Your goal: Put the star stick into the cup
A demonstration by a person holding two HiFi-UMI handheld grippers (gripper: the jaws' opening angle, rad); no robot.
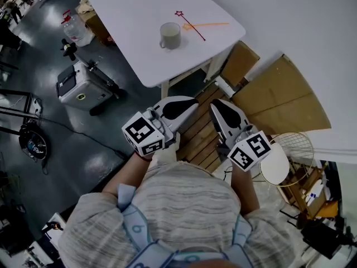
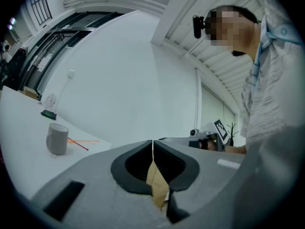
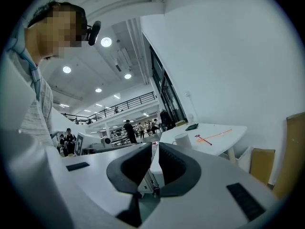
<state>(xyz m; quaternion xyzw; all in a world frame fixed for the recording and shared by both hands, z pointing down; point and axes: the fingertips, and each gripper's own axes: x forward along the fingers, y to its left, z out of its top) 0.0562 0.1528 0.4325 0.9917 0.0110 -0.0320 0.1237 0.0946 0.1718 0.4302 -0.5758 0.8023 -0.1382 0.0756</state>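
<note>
Presently the star stick lies on the table beside the cup, outside it; left gripper and right gripper are both closed, empty.

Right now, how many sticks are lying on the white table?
2. The dark red star stick lies just right of the cup. The orange stick crosses over it and points further right. Nothing seems to hide another one.
</note>
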